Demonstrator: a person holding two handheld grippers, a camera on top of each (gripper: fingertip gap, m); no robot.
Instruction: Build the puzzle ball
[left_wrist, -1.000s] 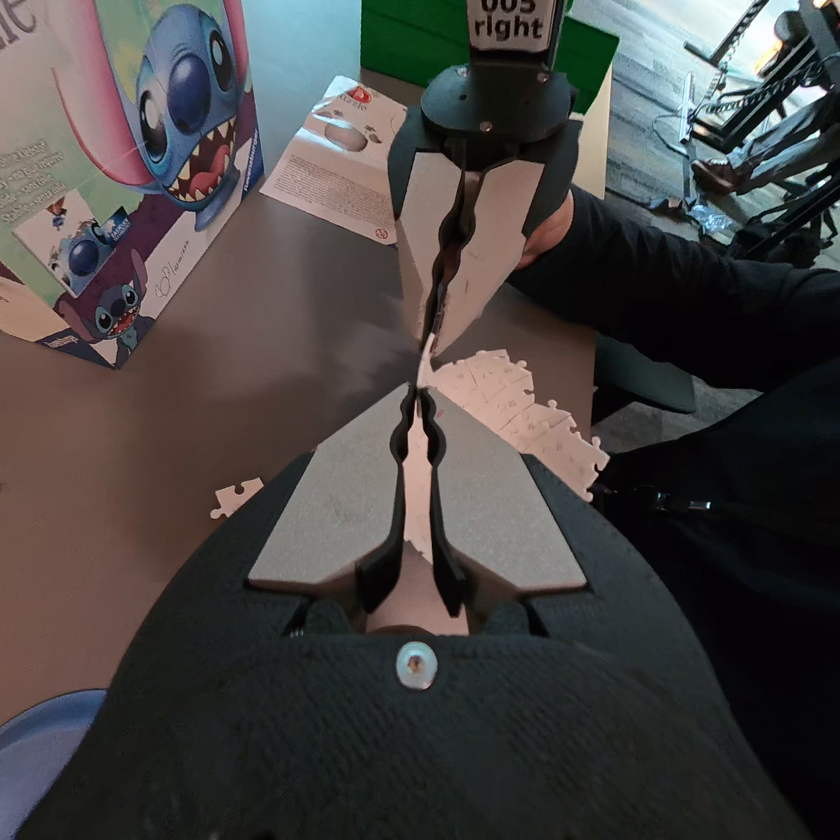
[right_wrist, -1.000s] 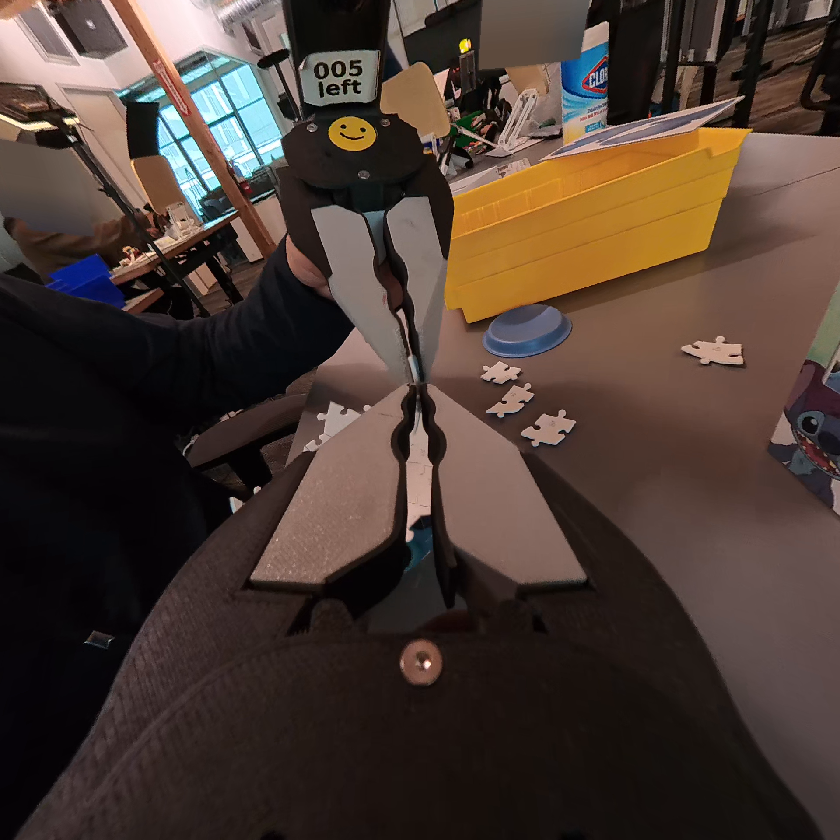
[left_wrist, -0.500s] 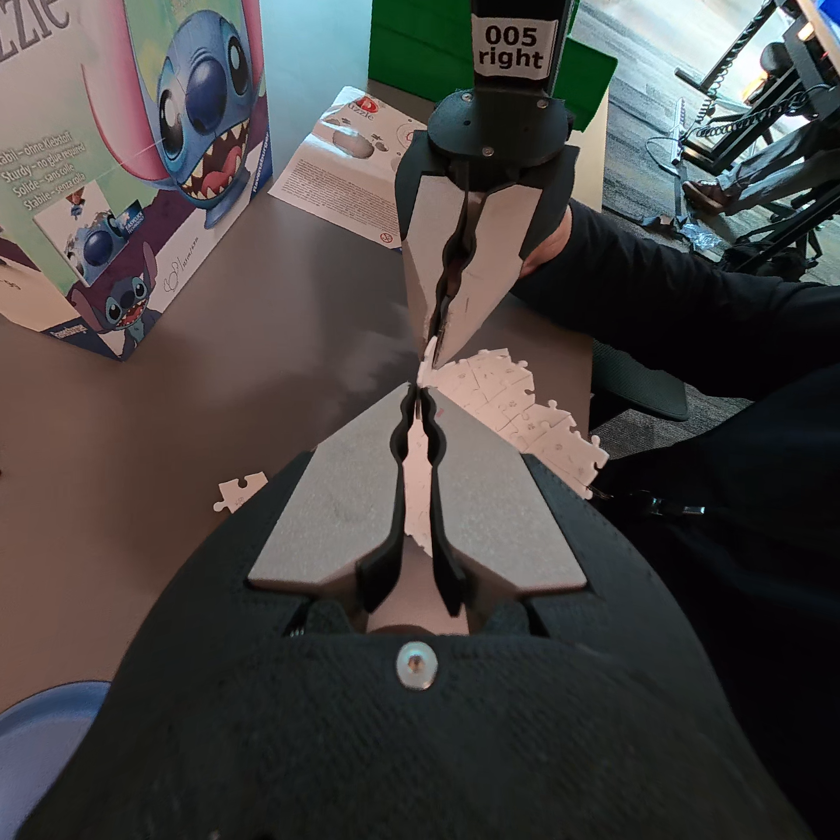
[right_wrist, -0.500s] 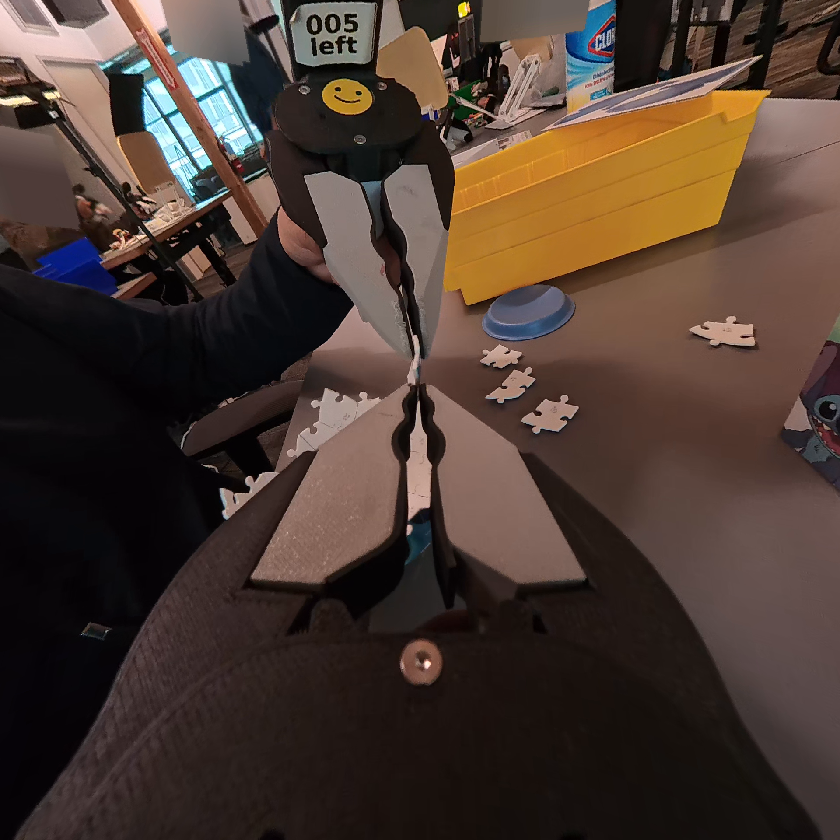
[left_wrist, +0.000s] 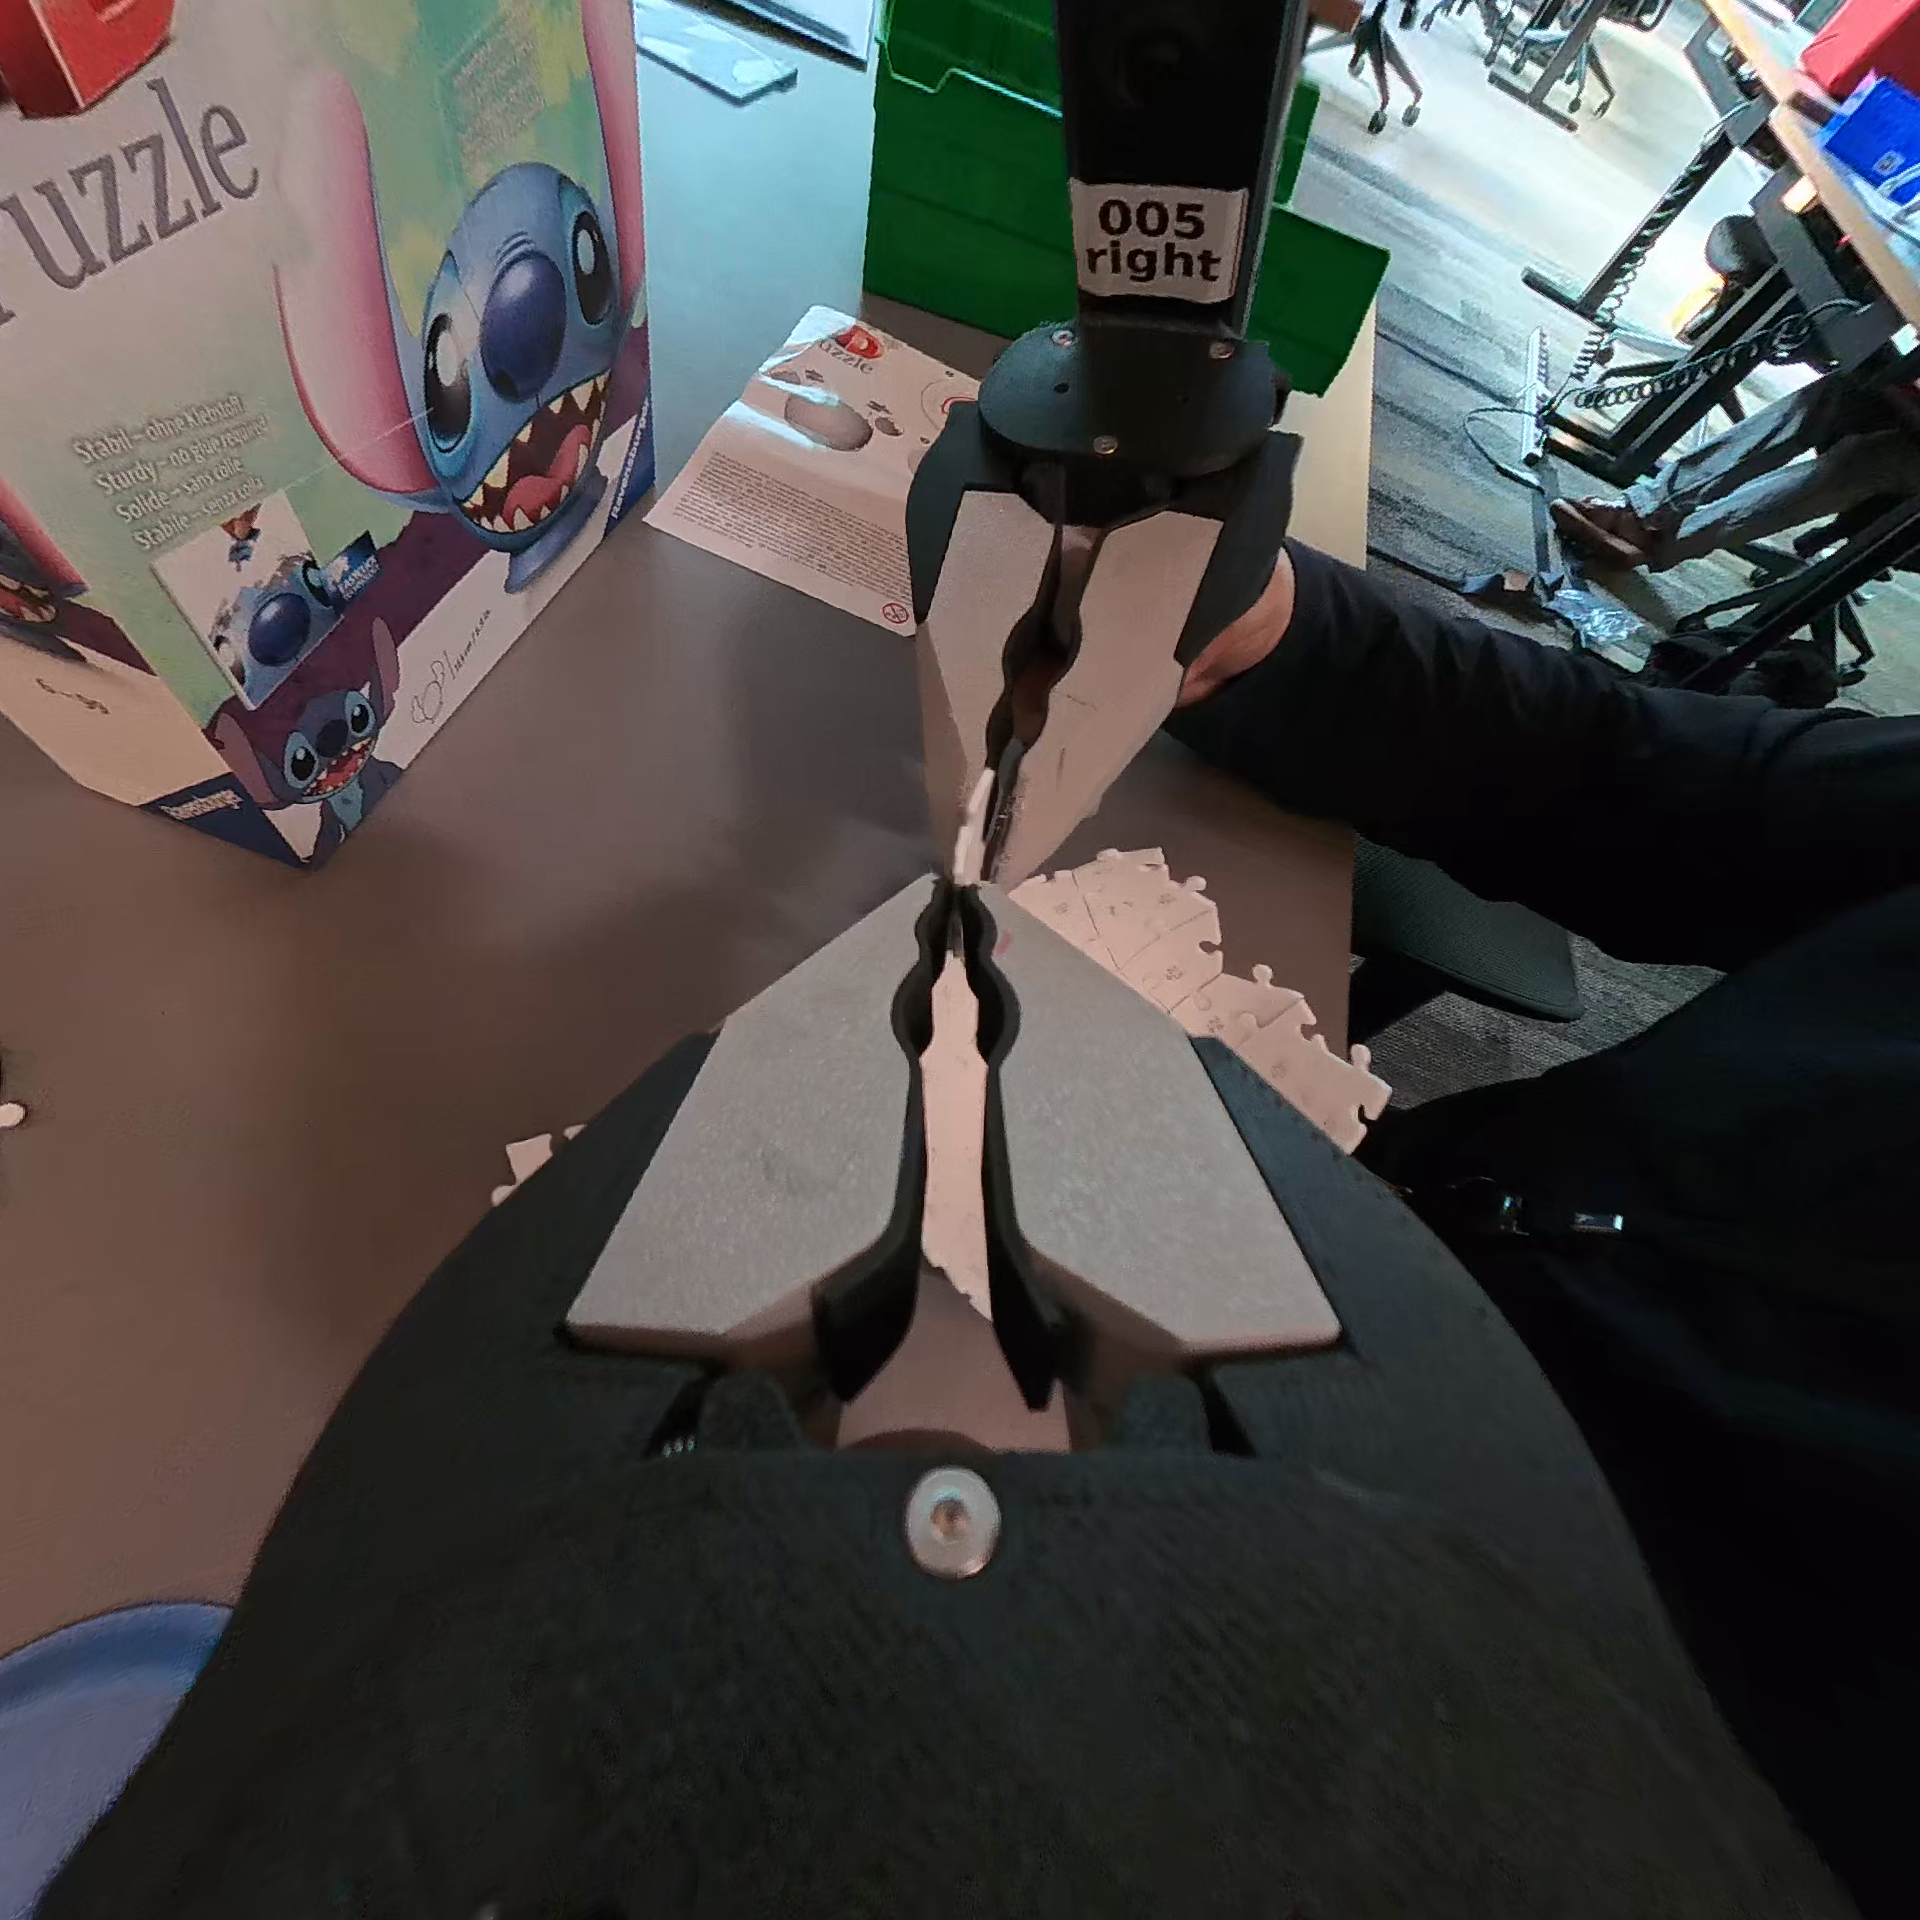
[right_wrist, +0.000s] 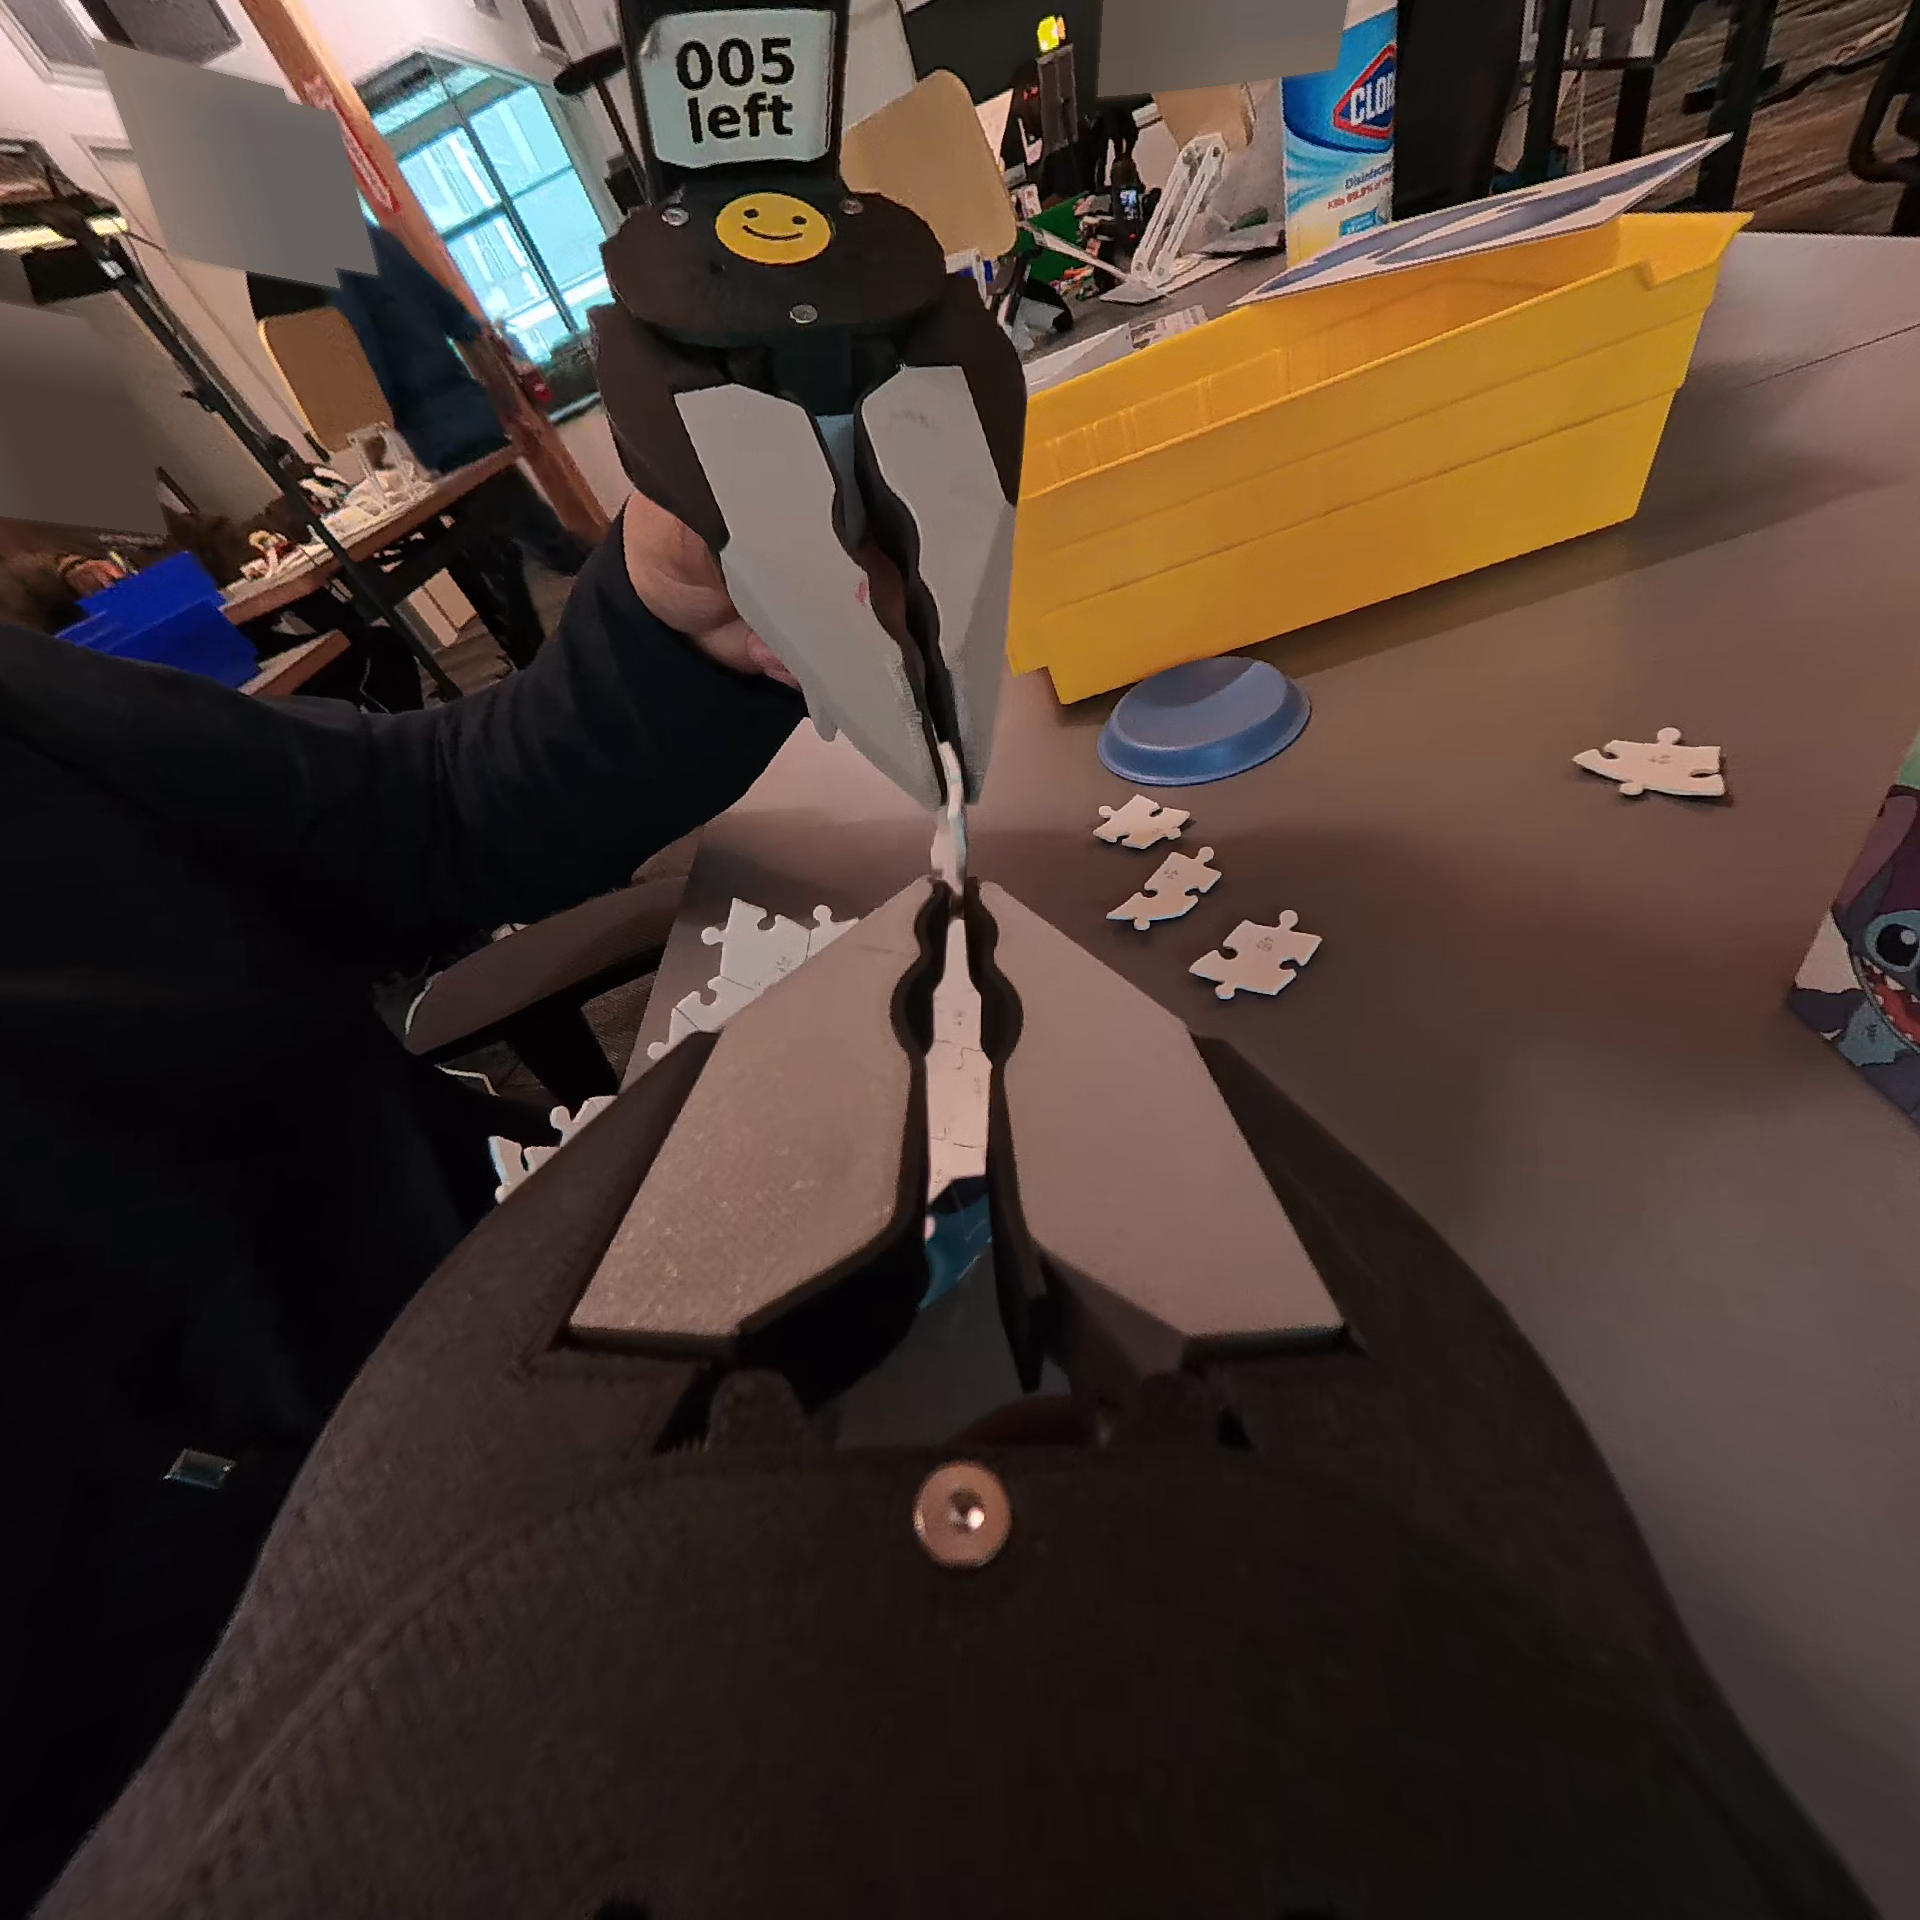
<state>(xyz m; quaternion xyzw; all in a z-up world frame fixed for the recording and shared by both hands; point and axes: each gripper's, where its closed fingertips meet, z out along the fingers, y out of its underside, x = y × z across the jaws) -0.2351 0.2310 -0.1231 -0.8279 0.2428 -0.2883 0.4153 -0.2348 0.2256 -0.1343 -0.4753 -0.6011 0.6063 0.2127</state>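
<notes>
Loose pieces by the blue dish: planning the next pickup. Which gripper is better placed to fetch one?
Left, probably: the left gripper stands nearer the blue dish and loose pieces, though shut on a puzzle piece.

Bare grey desk (left_wrist: 260, 1039) lies left of the tools; the puzzle box (left_wrist: 312, 436) and yellow bin (right_wrist: 1351, 468) hem its edges.

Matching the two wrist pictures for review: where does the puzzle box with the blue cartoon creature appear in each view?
Left wrist view: the puzzle box stands upper left on the grey table, most of its front showing.
Right wrist view: only a corner of the puzzle box shows, cut by the right edge.
Shared landmark: the joined white puzzle section at the table's near edge.
</notes>
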